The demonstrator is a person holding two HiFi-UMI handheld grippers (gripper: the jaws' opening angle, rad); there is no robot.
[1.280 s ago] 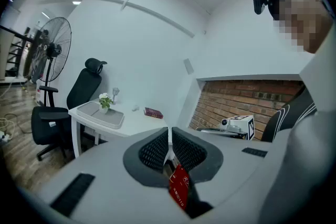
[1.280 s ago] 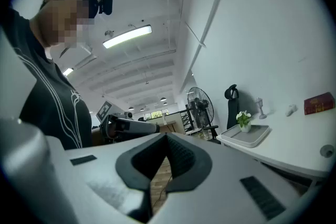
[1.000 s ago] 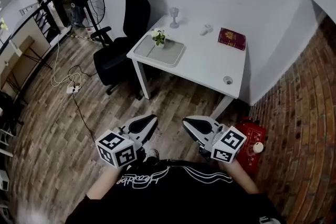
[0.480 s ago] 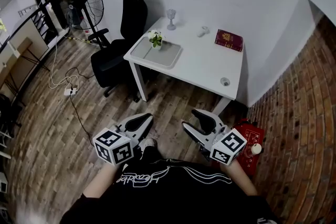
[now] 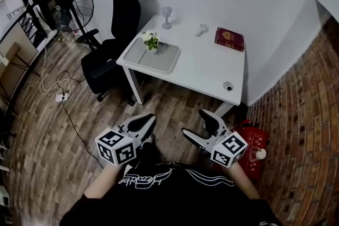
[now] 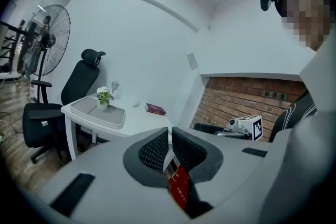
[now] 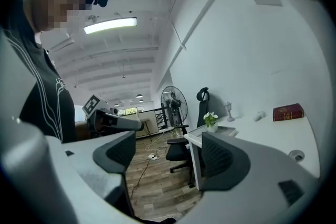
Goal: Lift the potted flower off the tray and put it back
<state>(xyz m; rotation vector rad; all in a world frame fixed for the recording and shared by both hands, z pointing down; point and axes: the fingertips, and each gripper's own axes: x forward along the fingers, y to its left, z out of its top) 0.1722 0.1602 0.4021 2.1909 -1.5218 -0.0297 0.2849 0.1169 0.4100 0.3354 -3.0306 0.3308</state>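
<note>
The left hand-held gripper (image 5: pixel 150 117) has its jaws together and empty. The right hand-held gripper (image 5: pixel 195 123) has just been opening, with nothing between its jaws. Well ahead of both, the potted flower (image 5: pixel 150 41) stands on the tray (image 5: pixel 161 61) on the worktop (image 5: pixel 206 66).

White table (image 5: pixel 204 67) with tray (image 5: pixel 160 61), book (image 5: pixel 229 39), glass (image 5: pixel 167 16)

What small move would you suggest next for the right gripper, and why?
Probably carry the right gripper forward toward the potted flower: its jaws have just been opening with nothing between them, and the flower stands on the tray, well out of reach.
</note>
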